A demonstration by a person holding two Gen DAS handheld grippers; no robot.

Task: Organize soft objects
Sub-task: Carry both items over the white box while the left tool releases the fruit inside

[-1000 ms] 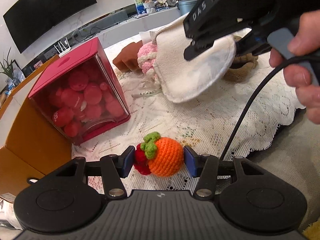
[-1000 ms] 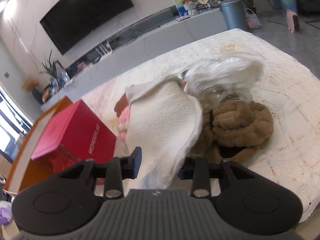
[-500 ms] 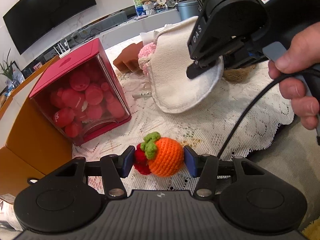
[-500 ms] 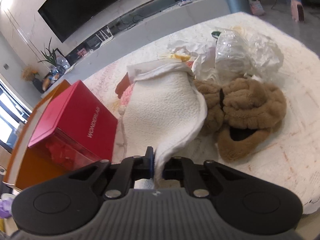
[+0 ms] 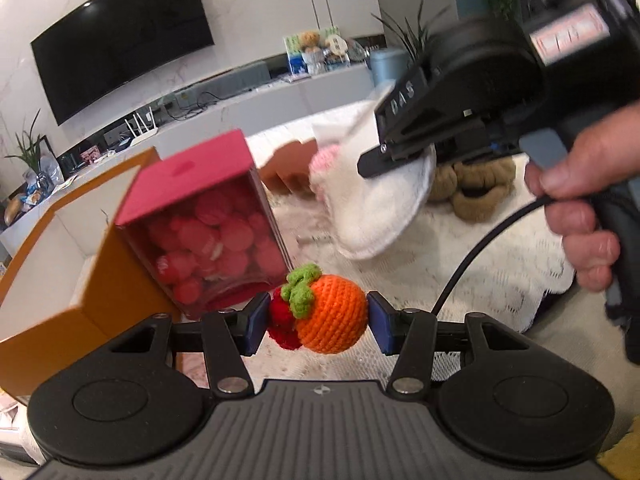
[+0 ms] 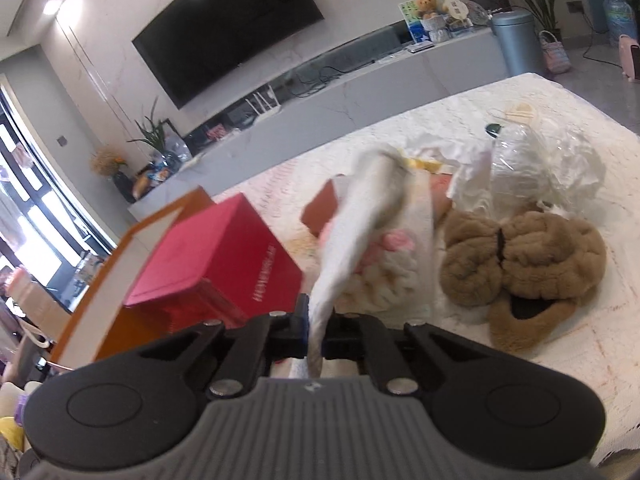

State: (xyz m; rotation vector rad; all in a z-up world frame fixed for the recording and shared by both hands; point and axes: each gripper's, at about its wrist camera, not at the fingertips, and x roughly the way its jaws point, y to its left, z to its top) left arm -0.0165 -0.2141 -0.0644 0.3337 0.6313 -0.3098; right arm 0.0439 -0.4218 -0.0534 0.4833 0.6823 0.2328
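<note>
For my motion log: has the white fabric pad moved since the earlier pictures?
Yes. The white fabric pad has risen off the brown plush slippers, pinched in the right gripper.

Crochet ball orange, green leaf top, red bit on its left side. Box red top, clear front, red-pink rounds inside; white lettering on its red side in right wrist view. Carton orange outside, white inside. Cloth off-white, plain. Knit under it pink and cream. Plush tan-brown, dark opening. Tablecloth white lace. Bags clear-white. Gripper pads blue, bodies black. TV black; bin grey-blue.
</note>
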